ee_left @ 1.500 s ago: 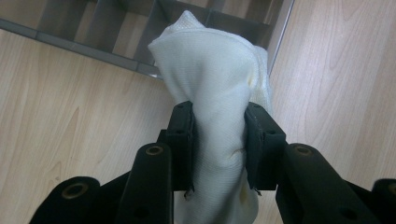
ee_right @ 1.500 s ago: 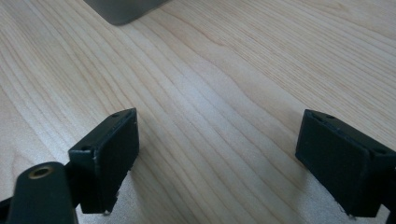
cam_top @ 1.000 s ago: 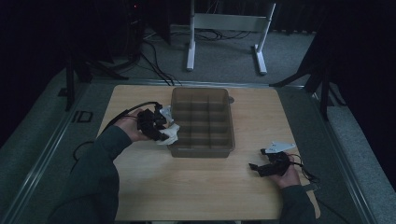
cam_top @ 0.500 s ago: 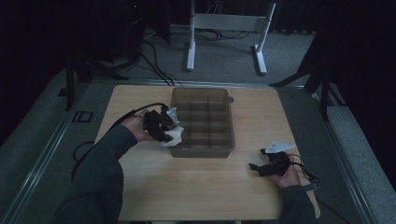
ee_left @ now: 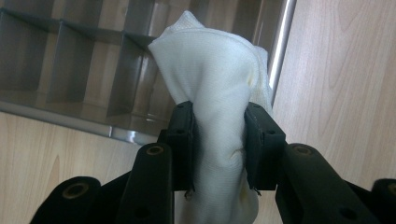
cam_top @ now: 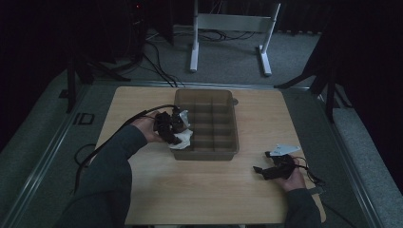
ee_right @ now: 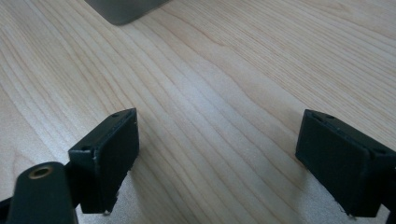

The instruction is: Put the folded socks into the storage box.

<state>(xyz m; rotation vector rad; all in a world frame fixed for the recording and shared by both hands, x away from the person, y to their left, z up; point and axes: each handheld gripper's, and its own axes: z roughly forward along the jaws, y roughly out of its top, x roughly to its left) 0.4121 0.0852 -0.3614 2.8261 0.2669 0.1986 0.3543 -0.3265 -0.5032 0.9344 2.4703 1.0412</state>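
My left gripper [ee_left: 218,140] is shut on a bunched white cloth [ee_left: 217,88], pinched between both black pads. In the high view the left gripper [cam_top: 177,129] holds that white cloth [cam_top: 183,138] right at the left rim of the brown compartment tray [cam_top: 228,151]. The tray's dividers [ee_left: 60,56] lie just beyond the cloth in the left gripper view. Near the table's front right, my right gripper [cam_top: 259,168] rests low over the wood, and the right gripper view has its jaws wide apart with bare wood between the right gripper's [ee_right: 217,163] pads.
The tray stands mid-table on the light wooden table [cam_top: 199,190]. A corner of the tray [ee_right: 123,9] lies ahead of the right gripper. A black cable [cam_top: 119,133] trails from the left hand. A white metal stand [cam_top: 228,28] is on the floor beyond the table.
The left hand has carried the white cloth a little to the right, up to the tray's left rim. The right hand has stayed in place.
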